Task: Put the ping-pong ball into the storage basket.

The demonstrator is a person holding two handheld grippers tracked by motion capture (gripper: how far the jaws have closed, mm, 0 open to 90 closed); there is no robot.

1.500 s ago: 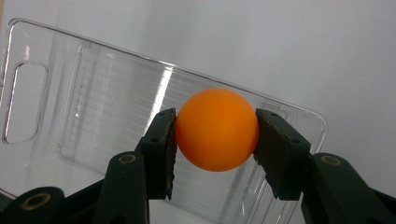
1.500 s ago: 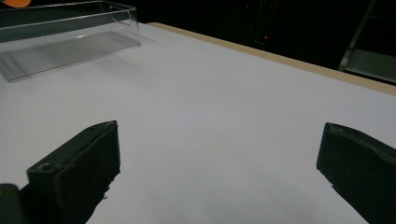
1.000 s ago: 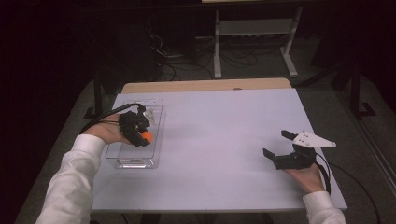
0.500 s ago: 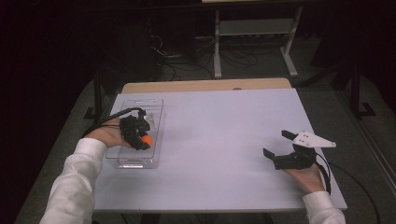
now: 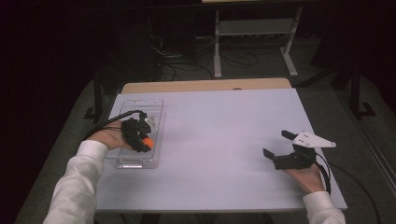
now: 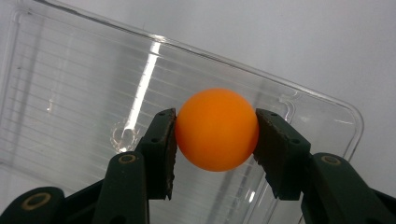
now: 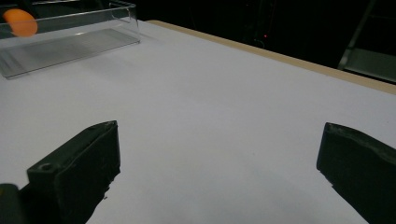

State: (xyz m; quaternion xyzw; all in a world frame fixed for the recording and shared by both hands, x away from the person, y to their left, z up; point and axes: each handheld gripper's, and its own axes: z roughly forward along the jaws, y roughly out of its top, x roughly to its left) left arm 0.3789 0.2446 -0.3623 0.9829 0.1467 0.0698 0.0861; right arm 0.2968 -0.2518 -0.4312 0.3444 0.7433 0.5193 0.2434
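An orange ball [image 6: 217, 129] sits pinched between the two black pads of my left gripper [image 6: 215, 140], which is shut on it just above the floor of a clear plastic tray [image 6: 70, 107]. From the high view, the left gripper [image 5: 145, 143] hovers over the tray [image 5: 156, 105] at the table's left, the ball [image 5: 147, 142] showing at its tip. My right gripper [image 5: 276, 144] rests at the table's right side, jaws spread wide with nothing between them; in the right gripper view its gripper [image 7: 219, 154] faces bare white tabletop, with the ball [image 7: 19, 22] and tray [image 7: 84, 39] far off.
The white table surface [image 5: 224, 135] stretches between the two hands, with a wooden strip [image 5: 205, 85] along its far edge. Beyond it on the dark floor stand a metal shelf frame [image 5: 252, 32] and loose cables [image 5: 173, 56].
The left hand has shifted slightly toward the near end of the tray with the ball still gripped. The right gripper has stayed where it was.
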